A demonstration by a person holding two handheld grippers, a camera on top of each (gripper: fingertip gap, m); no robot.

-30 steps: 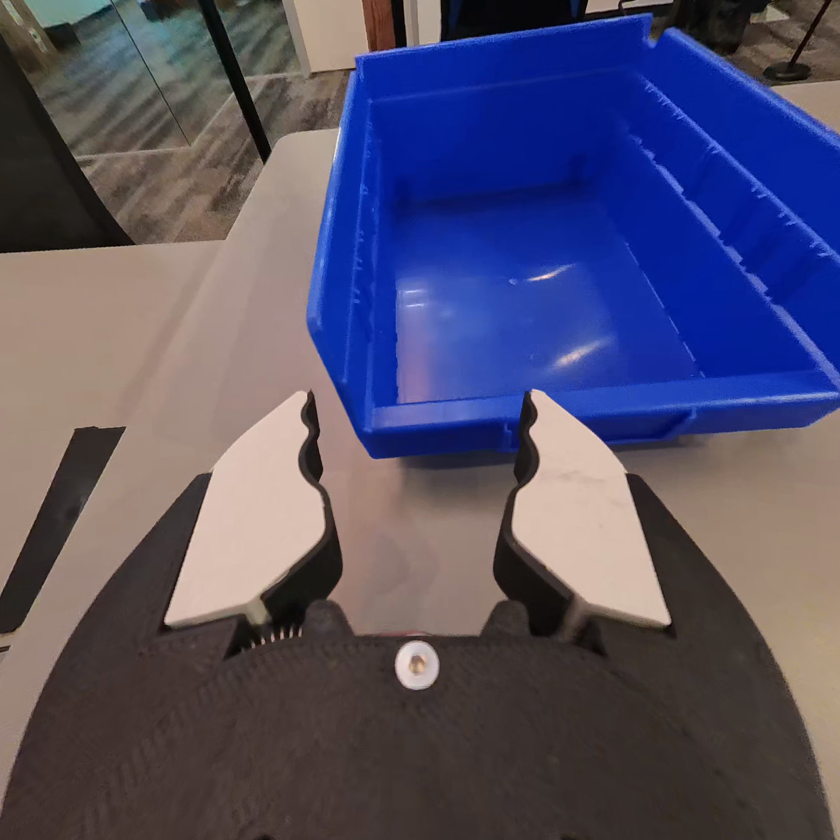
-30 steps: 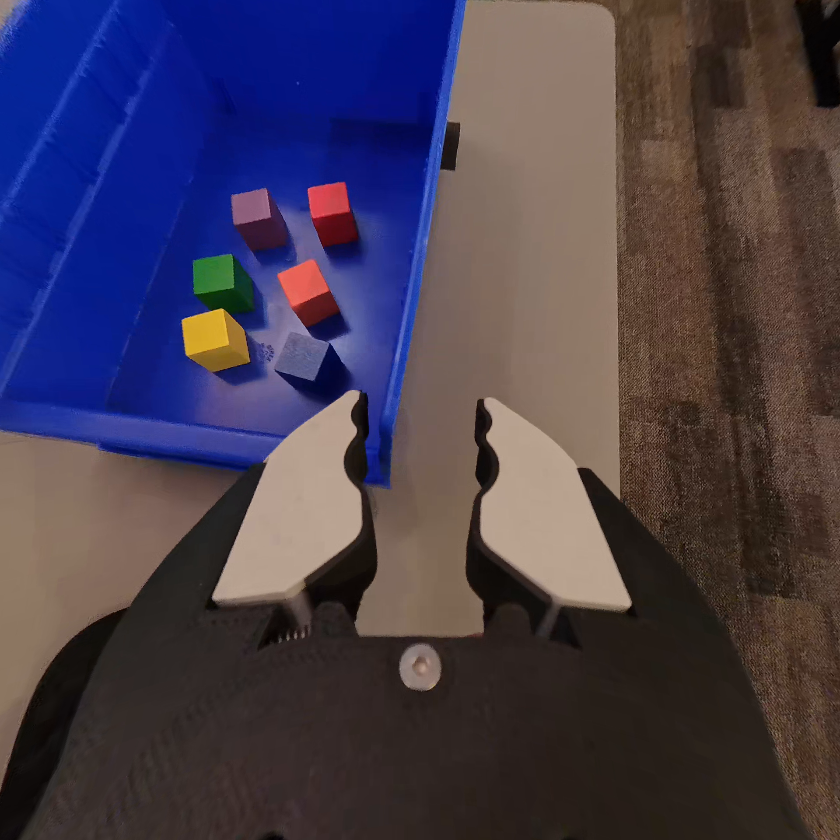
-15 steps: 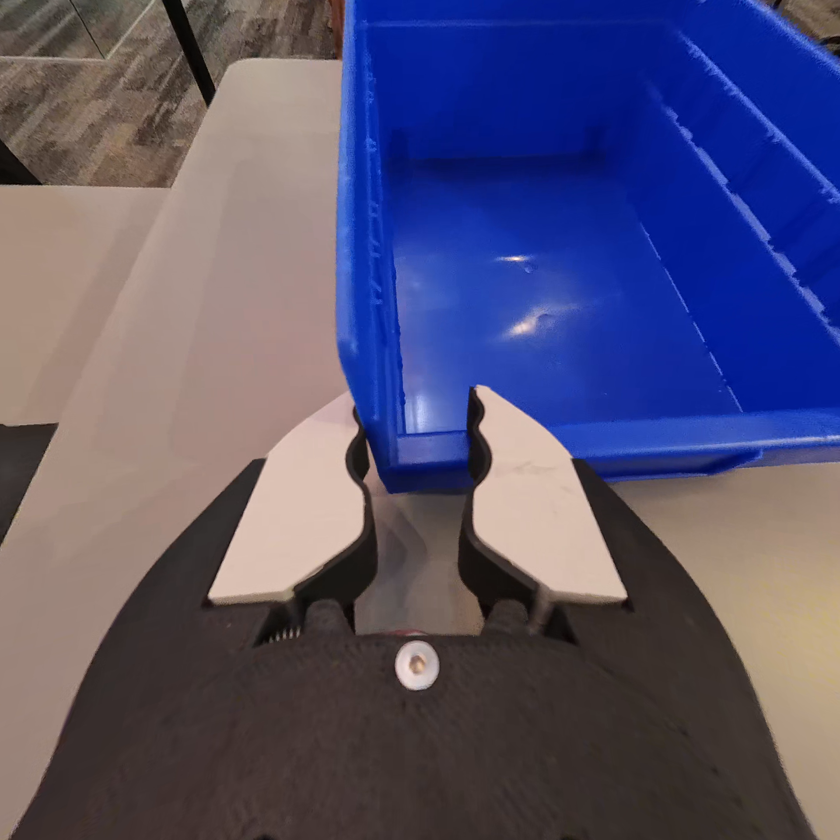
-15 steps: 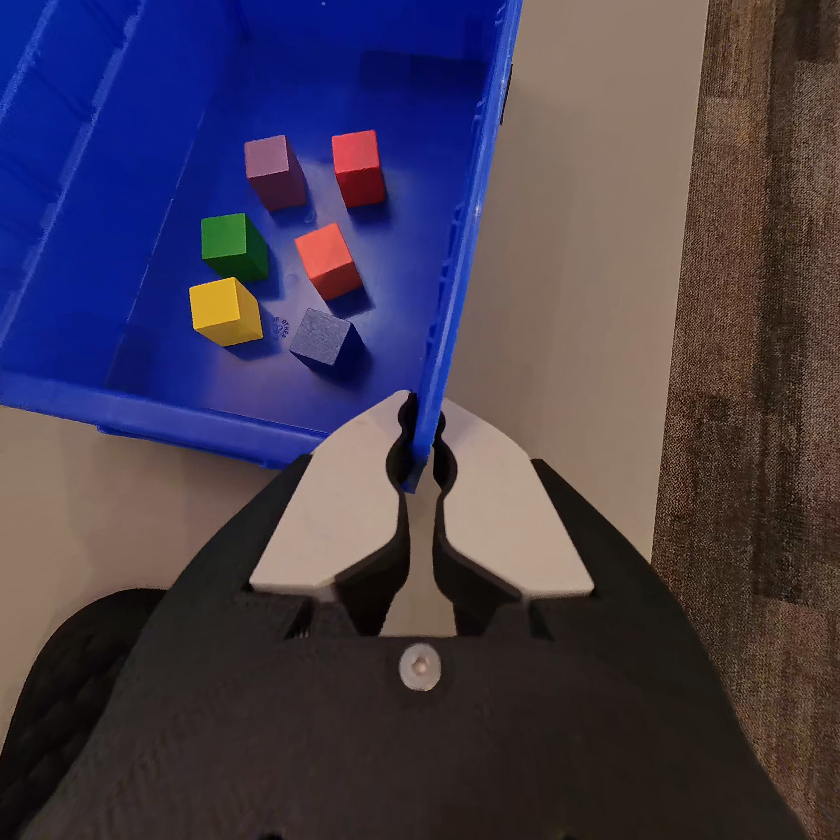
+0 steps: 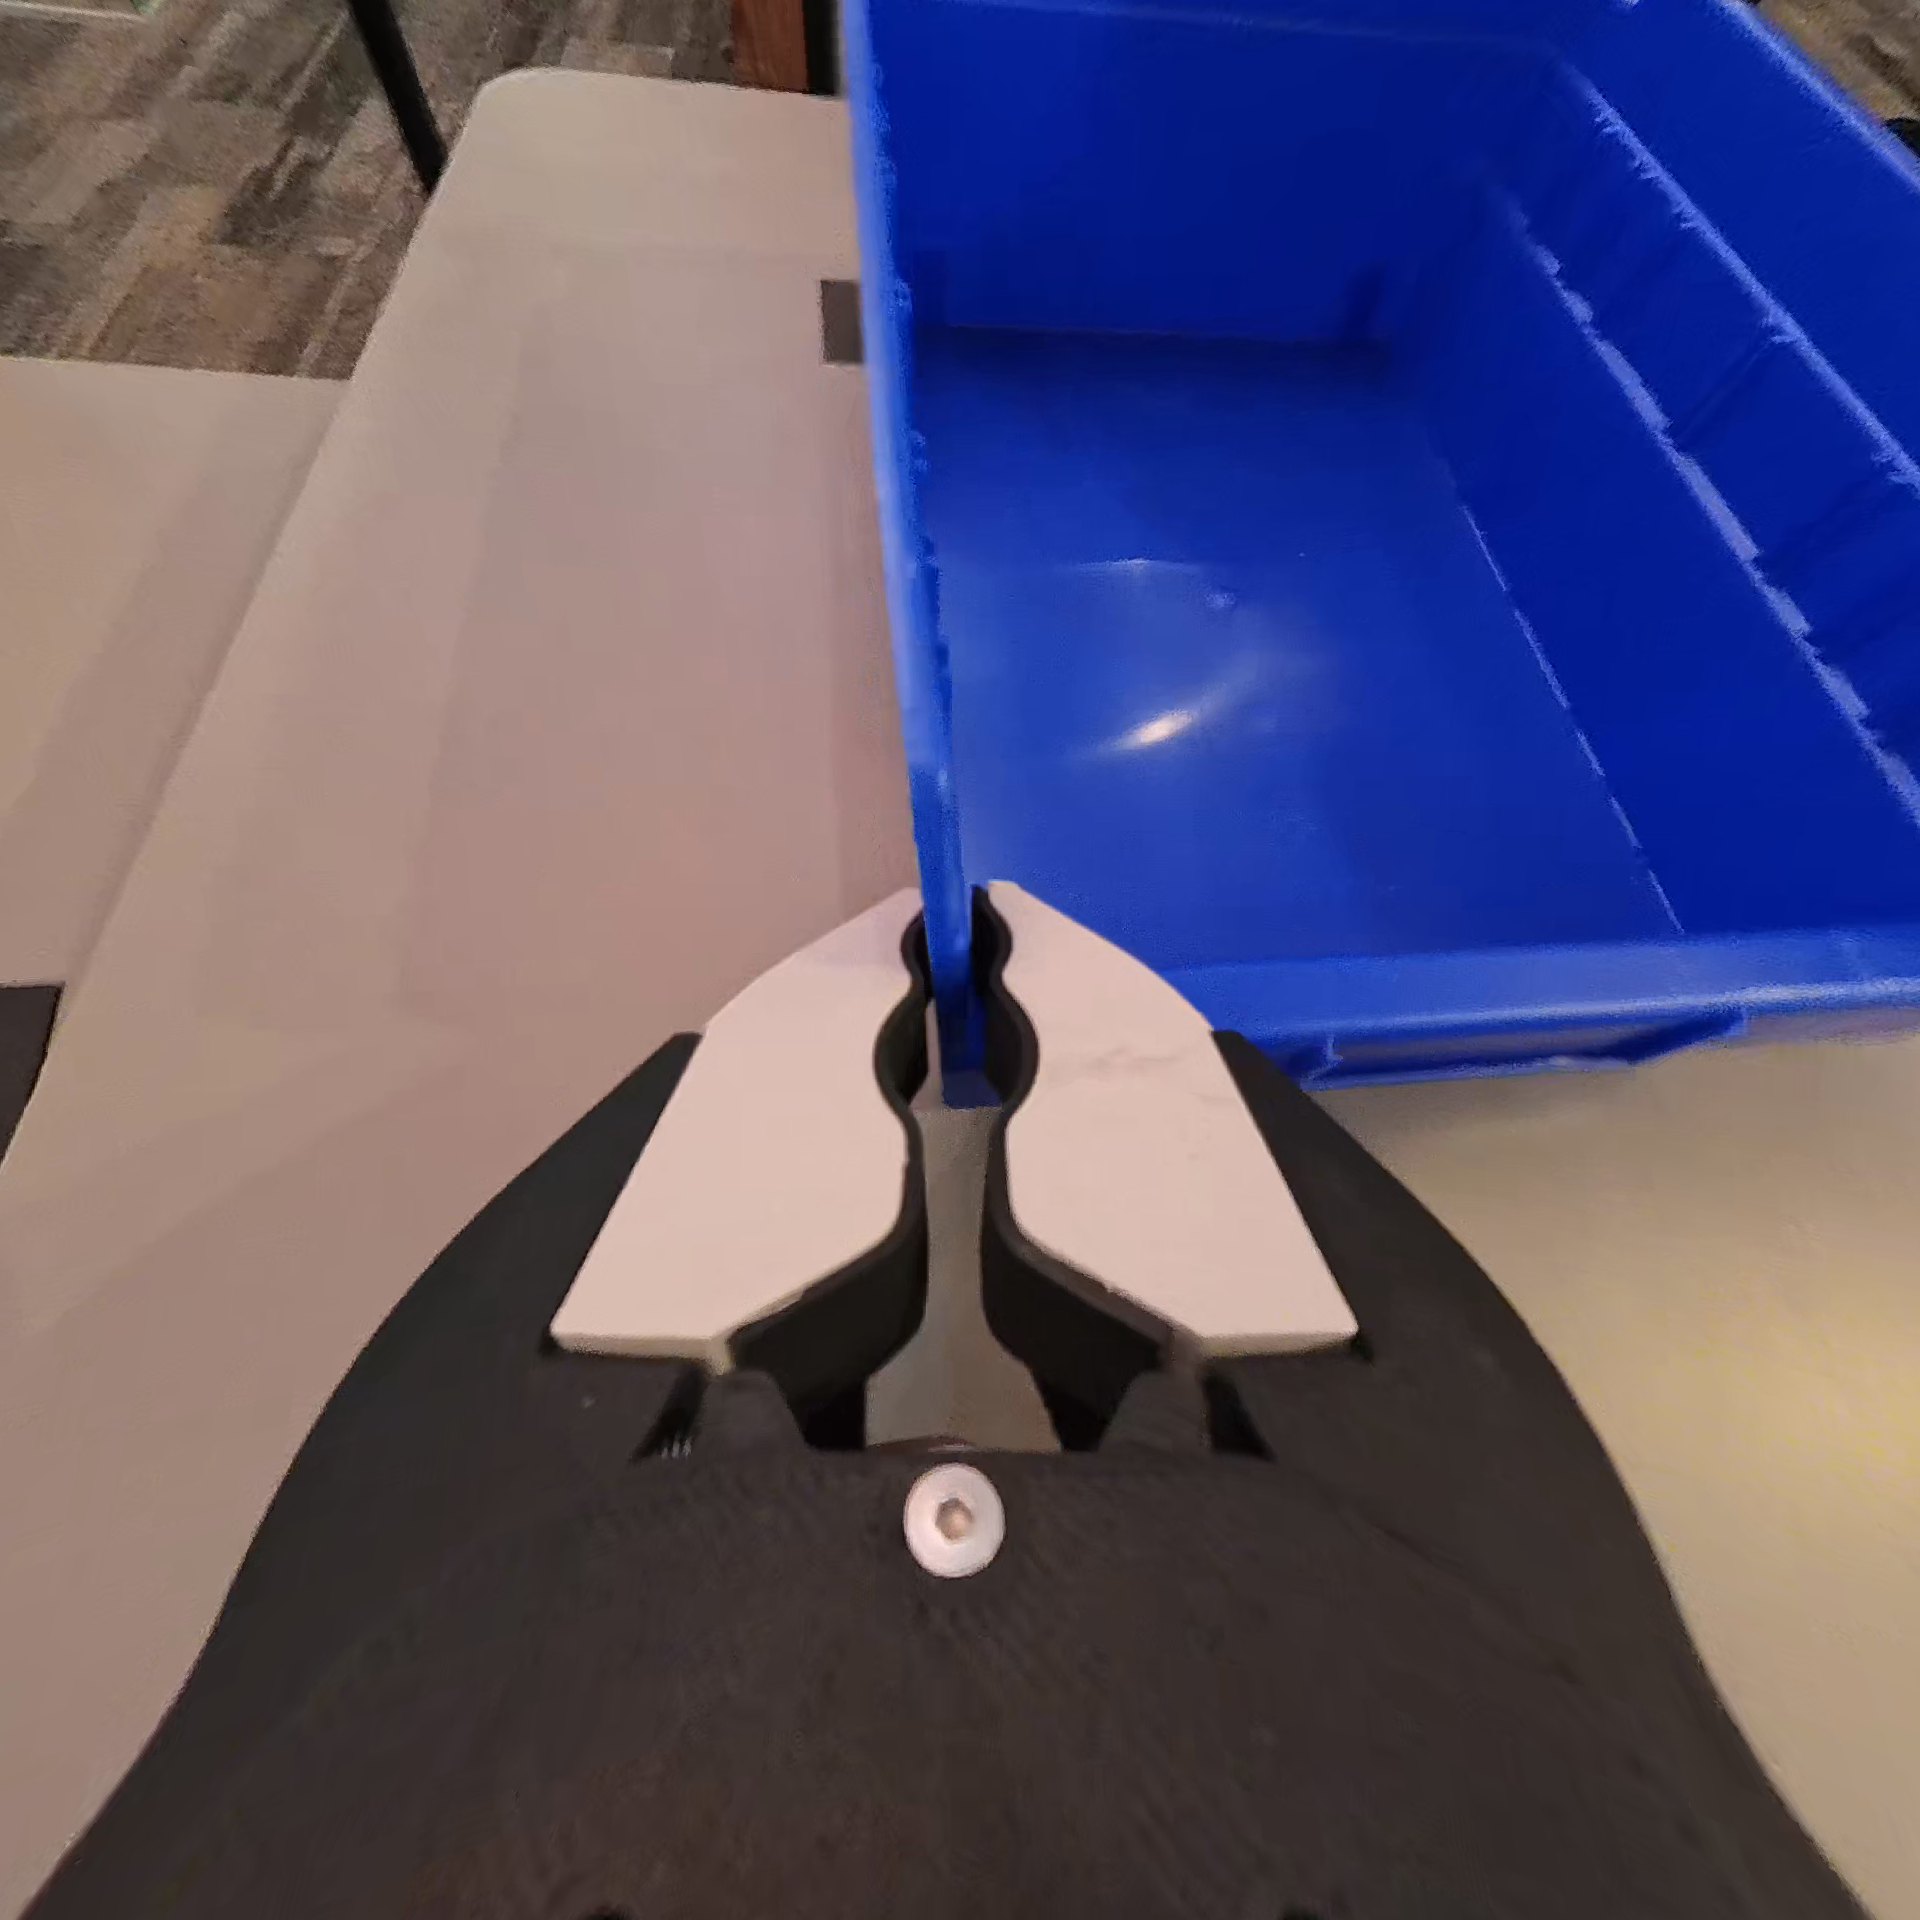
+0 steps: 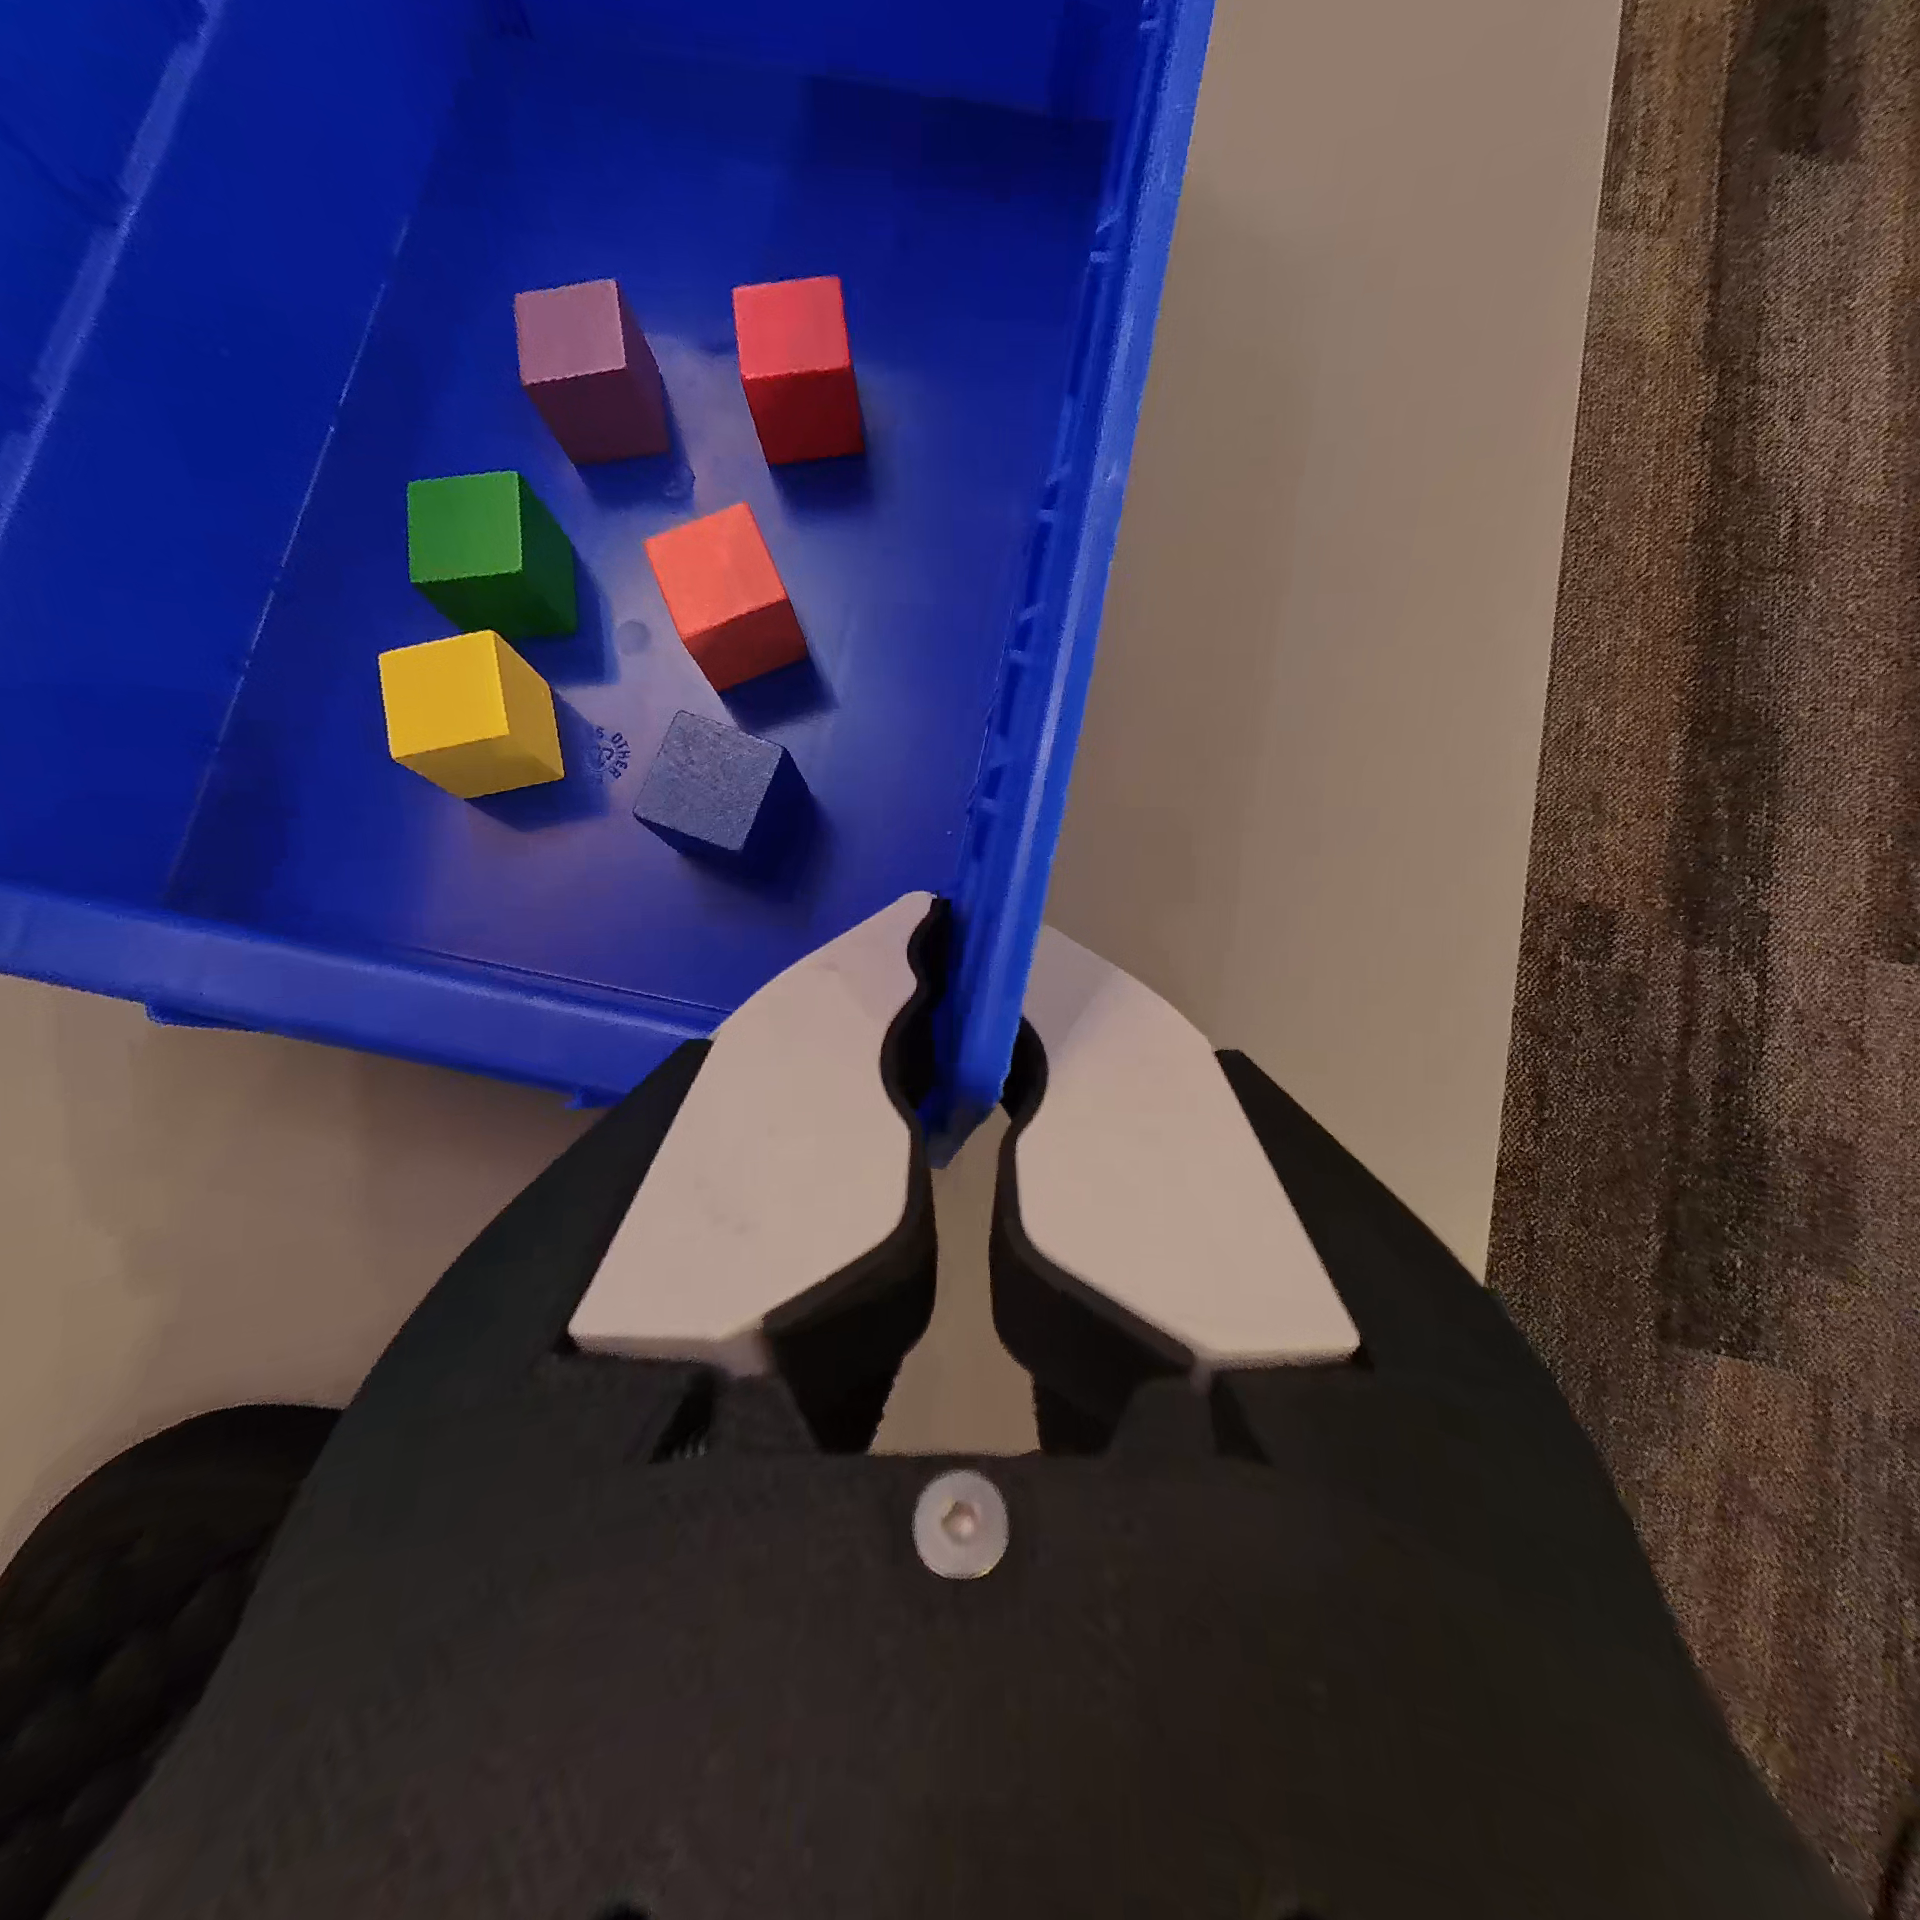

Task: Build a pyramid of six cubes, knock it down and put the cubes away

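The cubes are small, matte, wood-looking blocks w/ crisp edges, all lying loose on the floor of the blue bin (image 6: 260,436), none stacked and none touching its neighbour. Count: 6 cubes, 1 of each colour. Purple cube (image 6: 587,364) and red cube (image 6: 795,364) sit side by side farthest from me; green cube (image 6: 483,545) and orange cube (image 6: 724,592) in the middle; yellow cube (image 6: 468,712) and dark blue cube (image 6: 717,779) nearest my right claw. The dark blue one is turned corner-on and almost blends w/ the bin floor.

1 bin: glossy blue plastic, deep, ribbed along its long walls, a lip along the near edge. In my left wrist view its floor shows only glare spots; the cubes are out of that frame.

2 claws, both mine. My left gripper (image 5: 951,997) is closed down on the bin's left side wall at the near corner, one pad inside, one outside, the thin wall squeezed between them. My right gripper (image 6: 971,1029) is clamped the same way on the right side wall near its front corner; the outer fingertip is partly hidden behind the wall, so contact on that side is prob. there but I can't see it fully.

The bin sits on a pale beige table (image 5: 520,727), matte, w/ 1 short dark strip (image 5: 840,320) beside the bin's far left wall. Past the table edge: mottled brown-grey carpet (image 6: 1745,727).
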